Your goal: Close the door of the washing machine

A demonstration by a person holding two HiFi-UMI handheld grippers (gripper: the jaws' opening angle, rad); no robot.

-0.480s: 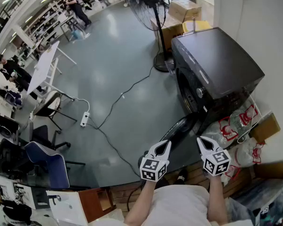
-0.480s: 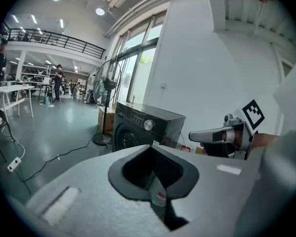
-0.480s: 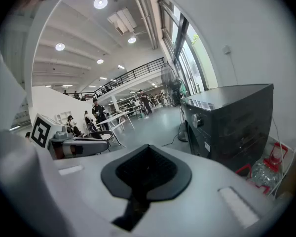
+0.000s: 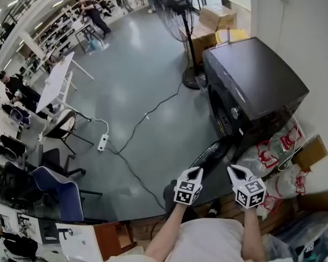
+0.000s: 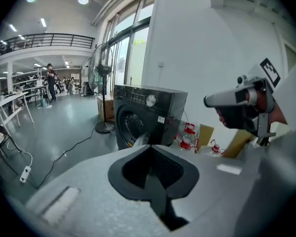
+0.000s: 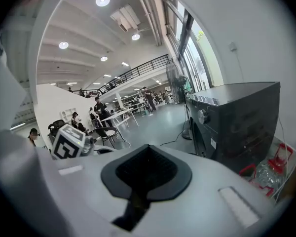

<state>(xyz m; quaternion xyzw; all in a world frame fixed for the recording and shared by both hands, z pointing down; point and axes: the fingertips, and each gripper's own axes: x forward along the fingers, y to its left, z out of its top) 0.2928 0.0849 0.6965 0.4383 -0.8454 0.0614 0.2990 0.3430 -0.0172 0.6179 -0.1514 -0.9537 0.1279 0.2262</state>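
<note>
1. A large open hall with a glossy grey floor (image 4: 142, 64) fills the head view; a white table (image 4: 57, 81) and people at desks sit in the upper left, and a blue chair (image 4: 57, 192) stands in the lower left
2. A standing fan (image 4: 177, 15) rises at top centre with cardboard boxes (image 4: 216, 15) just to its right, and a dark cable (image 4: 136, 125) snakes across the floor past a white power strip (image 4: 103, 142) left of centre
3. The washing machine (image 4: 257, 81), dark and front-loading, stands at the right of the frame against the white wall, its front facing left
4. Its door (image 4: 209, 155) hangs open, swung out from the front of the machine toward the lower centre of the frame
5. Plastic bags (image 4: 276, 146) with red print lie in the lower right, between the machine and the wall
6. The left gripper (image 4: 195, 171) sits at bottom centre, just below the open door and apart from it; its own view shows the jaws pressed together with nothing between them
7. The right gripper (image 4: 233, 170) sits just to the right of the left one, near the machine's lower front corner and touching nothing; its jaws are likewise fully closed and empty
</note>
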